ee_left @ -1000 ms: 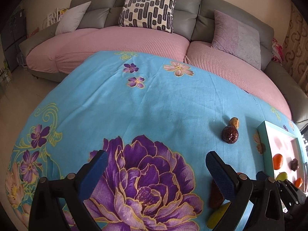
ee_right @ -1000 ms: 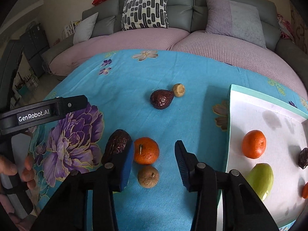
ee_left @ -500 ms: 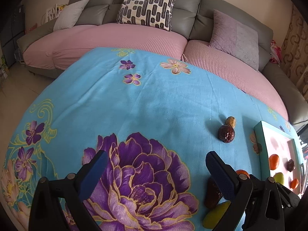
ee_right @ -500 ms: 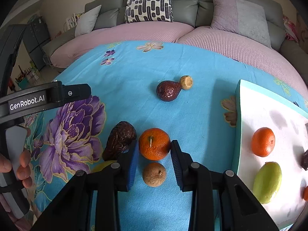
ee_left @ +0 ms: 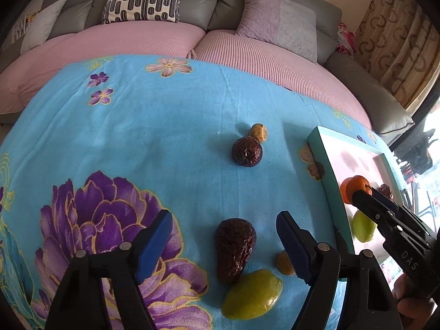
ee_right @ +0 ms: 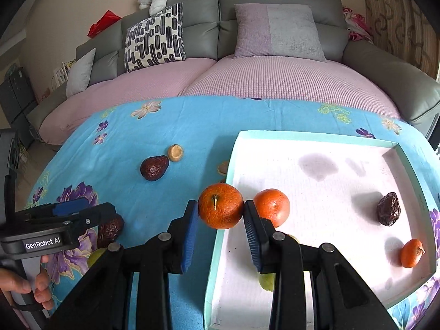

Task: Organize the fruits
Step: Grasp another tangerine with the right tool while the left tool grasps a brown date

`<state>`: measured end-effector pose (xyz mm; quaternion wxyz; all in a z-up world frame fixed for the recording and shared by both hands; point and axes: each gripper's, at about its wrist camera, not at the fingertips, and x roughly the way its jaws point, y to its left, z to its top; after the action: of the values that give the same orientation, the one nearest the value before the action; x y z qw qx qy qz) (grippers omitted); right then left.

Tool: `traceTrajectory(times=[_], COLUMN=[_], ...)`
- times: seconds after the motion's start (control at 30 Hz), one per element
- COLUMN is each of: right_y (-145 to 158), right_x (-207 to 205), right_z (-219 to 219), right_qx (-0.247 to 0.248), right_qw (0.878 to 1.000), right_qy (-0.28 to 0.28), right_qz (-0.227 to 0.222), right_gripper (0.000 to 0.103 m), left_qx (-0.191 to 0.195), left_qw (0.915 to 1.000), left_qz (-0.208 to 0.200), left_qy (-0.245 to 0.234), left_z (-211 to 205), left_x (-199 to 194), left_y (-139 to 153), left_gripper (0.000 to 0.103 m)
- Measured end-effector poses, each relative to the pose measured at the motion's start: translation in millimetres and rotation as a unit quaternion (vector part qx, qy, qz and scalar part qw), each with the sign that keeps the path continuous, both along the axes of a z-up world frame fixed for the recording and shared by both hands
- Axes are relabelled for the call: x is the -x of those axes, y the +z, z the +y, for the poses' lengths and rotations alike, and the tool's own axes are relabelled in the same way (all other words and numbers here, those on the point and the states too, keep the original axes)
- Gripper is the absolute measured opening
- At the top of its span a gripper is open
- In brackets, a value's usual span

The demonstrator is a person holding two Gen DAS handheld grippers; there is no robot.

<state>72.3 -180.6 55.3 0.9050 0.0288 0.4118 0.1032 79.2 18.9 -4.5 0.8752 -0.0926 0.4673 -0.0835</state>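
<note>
Right tool [ee_right: 220, 213] clamped on orange [ee_right: 220, 205] — left tool [ee_left: 224, 235] wide apart, "GenRobot.AI" on body.

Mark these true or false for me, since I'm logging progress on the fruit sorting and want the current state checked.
1. The right tool grips an orange. True.
2. The left tool is shut on the green fruit. False: it is open, holding nothing.
3. The tray is empty. False: it holds an orange, a dark wrinkled fruit, a small orange and more.
4. A dark avocado-shaped fruit lies on the blue cloth. True.
</note>
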Motion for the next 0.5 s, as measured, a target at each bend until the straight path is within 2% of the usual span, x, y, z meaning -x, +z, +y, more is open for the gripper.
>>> traceTrajectory(times=[0.13, 0.3, 0.37, 0.5], right_y=[2, 4, 5, 7], right_x=[0, 2, 2, 4], right_z=[-7, -6, -6, -8], right_qx=[-0.005, -0.007, -0.007, -0.009], right_qw=[1.0, 1.0, 1.0, 1.0], right_qy=[-0.011, -0.01, -0.01, -0.013], right_qz=[0.0, -0.005, -0.005, -0.009], right_gripper=[0.035, 0.035, 0.035, 0.035], left_qx=[-0.002, -0.011, -0.014, -0.012], left_qw=[0.9998, 0.9992, 0.9991, 0.9995], left_qz=[0.015, 0.029, 0.029, 0.014], left_qy=[-0.016, -0.026, -0.028, -0.026], left_z=[-10, -14, -15, -13], left_x=[-2, -4, -4, -1], left_y=[-8, -15, -16, -8], left_gripper=[0.07, 0.042, 0.037, 0.037])
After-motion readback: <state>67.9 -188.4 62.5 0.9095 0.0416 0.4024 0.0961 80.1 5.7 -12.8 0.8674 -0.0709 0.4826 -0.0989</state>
